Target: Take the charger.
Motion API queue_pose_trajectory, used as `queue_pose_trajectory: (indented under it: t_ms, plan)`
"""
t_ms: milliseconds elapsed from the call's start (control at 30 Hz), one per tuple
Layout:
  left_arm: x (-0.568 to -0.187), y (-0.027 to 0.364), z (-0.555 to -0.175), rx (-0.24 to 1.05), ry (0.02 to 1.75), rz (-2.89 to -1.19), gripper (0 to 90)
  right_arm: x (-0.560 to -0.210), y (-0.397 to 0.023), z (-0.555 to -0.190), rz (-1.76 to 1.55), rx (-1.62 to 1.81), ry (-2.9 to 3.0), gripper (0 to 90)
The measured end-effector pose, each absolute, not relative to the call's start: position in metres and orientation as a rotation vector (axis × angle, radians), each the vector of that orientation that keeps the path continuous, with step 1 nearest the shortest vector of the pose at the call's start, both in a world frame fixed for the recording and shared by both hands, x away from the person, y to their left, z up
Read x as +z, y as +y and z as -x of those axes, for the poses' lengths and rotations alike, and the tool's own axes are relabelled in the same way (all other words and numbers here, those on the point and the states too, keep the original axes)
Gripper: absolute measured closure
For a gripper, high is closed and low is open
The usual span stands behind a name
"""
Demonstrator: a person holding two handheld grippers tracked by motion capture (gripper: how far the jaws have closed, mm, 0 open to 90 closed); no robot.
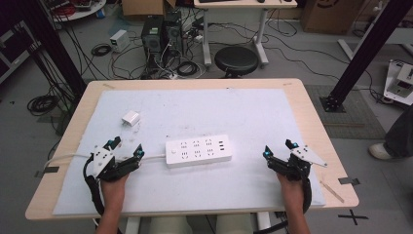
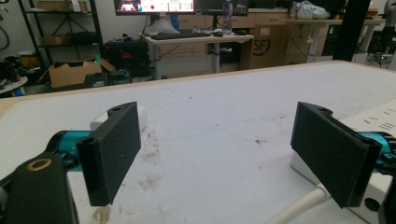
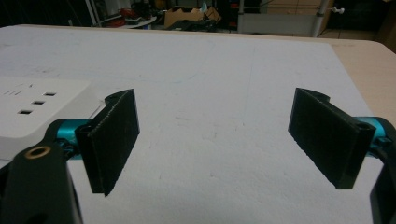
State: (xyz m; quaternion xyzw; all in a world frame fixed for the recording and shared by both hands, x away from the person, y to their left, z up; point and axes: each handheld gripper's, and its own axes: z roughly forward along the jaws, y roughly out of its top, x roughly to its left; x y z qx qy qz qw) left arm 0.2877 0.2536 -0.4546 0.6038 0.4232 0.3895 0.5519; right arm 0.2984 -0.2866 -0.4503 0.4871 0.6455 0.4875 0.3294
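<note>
A white plastic power strip (image 1: 198, 151), a long rounded-corner block with rows of socket holes and a small round button at one end, lies flat between the two grippers on a pale, slightly smudged mat (image 1: 253, 107) that covers a light wooden table (image 1: 311, 112). Its white cable (image 1: 65, 158) runs off behind the left gripper (image 1: 126, 147). That gripper rests just left of the strip, its flat, matt black jaws spread wide with nothing between them; the left gripper view has the strip's end beside the right-hand jaw. Beyond the left gripper, a little apart, sits a small white boxy adapter (image 1: 131, 117). The right gripper (image 1: 278, 148) lies well right of the strip, jaws likewise wide apart and empty. A cardboard box (image 2: 266, 44) far beyond the left gripper bears the letters "SF".
</note>
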Motion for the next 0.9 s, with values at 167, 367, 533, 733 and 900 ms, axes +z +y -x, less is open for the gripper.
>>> queue_pose_trajectory:
  t_ms: [167, 367, 533, 733, 900]
  plan:
    - [-0.455, 0.253, -0.288, 0.924, 1.001, -1.425, 16.1, -0.45, -0.287, -0.299, -1.272, 1.279, 1.689, 16.8]
    - [-0.454, 0.253, -0.288, 0.921, 1.003, -1.427, 16.1, -0.45, -0.287, -0.299, -1.274, 1.281, 1.69, 16.8]
    - [-0.45, 0.253, -0.294, 0.891, 1.006, -1.493, 16.2, -0.45, -0.287, -0.299, -1.285, 1.277, 1.699, 16.8]
    - [-0.416, 0.261, -0.315, 0.796, 0.901, -1.513, 16.1, -0.45, -0.287, -0.3, -1.281, 1.266, 1.705, 16.7]
    - [-0.38, 0.273, -0.346, 0.708, 0.806, -1.564, 16.1, -0.45, -0.286, -0.301, -1.281, 1.261, 1.711, 16.8]
